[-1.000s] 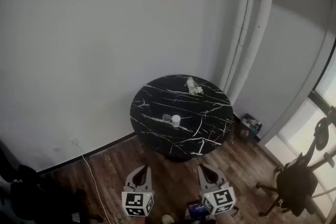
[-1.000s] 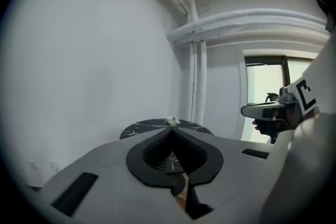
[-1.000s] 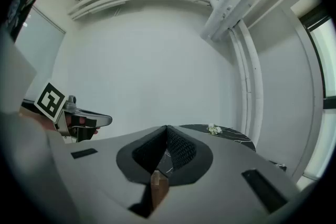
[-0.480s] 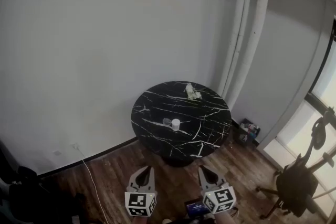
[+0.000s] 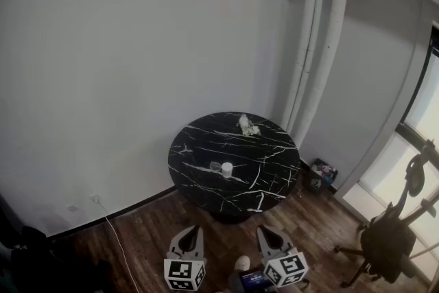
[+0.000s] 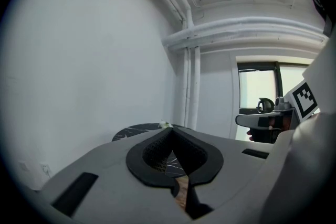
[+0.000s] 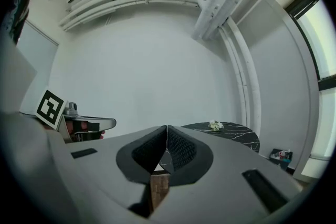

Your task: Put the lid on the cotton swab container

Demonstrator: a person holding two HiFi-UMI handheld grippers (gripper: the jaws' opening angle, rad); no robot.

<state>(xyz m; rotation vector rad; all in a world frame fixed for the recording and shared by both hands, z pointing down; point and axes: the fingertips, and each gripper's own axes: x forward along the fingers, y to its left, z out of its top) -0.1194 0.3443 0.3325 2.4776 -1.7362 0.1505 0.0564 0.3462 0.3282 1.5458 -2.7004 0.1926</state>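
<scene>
A small white cotton swab container (image 5: 227, 169) stands on the round black marble table (image 5: 260, 178), left of its centre. A small clear lid (image 5: 215, 166) lies just to its left. Both grippers hang well short of the table, over the wood floor at the bottom of the head view. My left gripper (image 5: 193, 232) and my right gripper (image 5: 265, 232) are both shut and hold nothing. In the left gripper view the jaws (image 6: 170, 131) meet tip to tip; the right gripper (image 7: 167, 128) shows the same. The container is too far off to make out in either gripper view.
White flowers (image 5: 247, 125) lie at the table's far edge. White pipes (image 5: 322, 51) run up the wall behind. A small box (image 5: 322, 171) sits on the floor to the table's right, an office chair (image 5: 387, 240) further right, and a white cable (image 5: 113, 230) to the left.
The head view has tilted up a little, so the table and both grippers sit slightly lower in the picture. Both grippers stay shut and side by side.
</scene>
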